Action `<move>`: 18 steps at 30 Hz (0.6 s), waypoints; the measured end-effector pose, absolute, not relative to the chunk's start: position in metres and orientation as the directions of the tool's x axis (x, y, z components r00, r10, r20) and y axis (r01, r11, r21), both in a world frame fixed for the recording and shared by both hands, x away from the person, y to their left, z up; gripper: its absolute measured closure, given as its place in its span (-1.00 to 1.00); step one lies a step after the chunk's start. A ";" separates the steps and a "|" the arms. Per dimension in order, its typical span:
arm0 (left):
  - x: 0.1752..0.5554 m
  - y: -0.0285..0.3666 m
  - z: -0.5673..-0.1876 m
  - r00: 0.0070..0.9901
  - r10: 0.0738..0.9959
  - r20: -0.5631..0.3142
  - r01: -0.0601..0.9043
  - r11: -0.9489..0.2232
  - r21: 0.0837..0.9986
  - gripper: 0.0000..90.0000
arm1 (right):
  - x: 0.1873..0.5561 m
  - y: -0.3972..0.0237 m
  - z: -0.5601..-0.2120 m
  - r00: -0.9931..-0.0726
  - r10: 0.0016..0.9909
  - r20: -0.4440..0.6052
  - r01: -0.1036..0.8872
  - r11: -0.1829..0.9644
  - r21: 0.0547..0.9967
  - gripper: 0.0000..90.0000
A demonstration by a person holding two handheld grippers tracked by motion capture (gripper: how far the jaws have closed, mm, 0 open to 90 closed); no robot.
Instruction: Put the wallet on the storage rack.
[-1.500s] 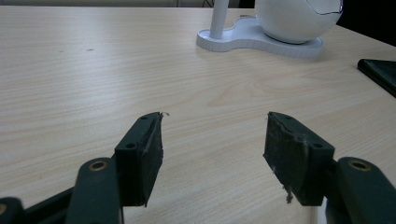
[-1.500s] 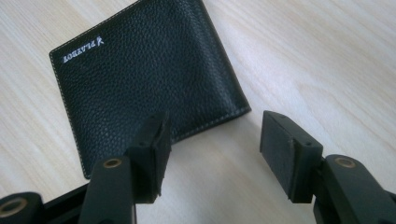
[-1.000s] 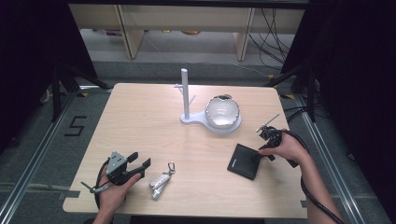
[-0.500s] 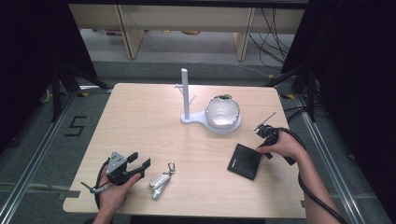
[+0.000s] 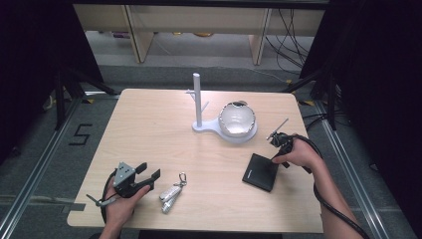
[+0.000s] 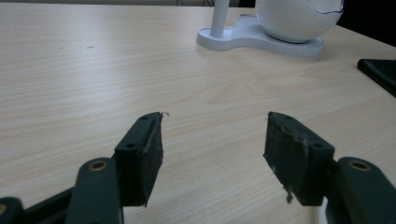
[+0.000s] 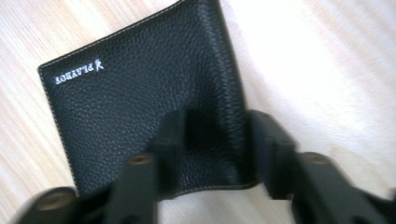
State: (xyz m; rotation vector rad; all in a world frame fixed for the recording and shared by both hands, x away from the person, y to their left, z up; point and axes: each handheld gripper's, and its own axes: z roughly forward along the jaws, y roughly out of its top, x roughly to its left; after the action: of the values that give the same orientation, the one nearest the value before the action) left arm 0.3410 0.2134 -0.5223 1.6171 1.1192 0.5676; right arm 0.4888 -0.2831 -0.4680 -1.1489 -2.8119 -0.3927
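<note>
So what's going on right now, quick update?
Right gripper fingers just closing around black wallet's corner, grip unconfirmed. Left gripper open, idle on table. Nothing in the way.

High view: fixed overhead, facing forward and down; whole table [image 5: 149, 129] in frame, shelving at the top edge, forearms entering from the bottom.

Left gripper view: low over the tabletop, looking level across it; white stand [image 6: 261, 37] at upper right, also at centre of the high view [image 5: 219, 127].

Right gripper view: very close, blurred, tilted down; black wallet [image 7: 140, 93] in the centre, also at lower right of the high view [image 5: 260, 172].
</note>
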 end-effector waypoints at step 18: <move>0.341 0.213 -0.522 0.452 0.877 -0.165 0.384 -0.024 0.923 -0.19 | 0.464 -0.289 -0.433 -0.761 0.639 0.106 0.636 0.707 0.309 0.80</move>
State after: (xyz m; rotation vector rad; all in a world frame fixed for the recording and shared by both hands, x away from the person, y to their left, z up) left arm 0.3413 0.2132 -0.5224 1.6190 1.1191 0.5681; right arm 0.4645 -0.2886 -0.4329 -1.0880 -2.9106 -0.5215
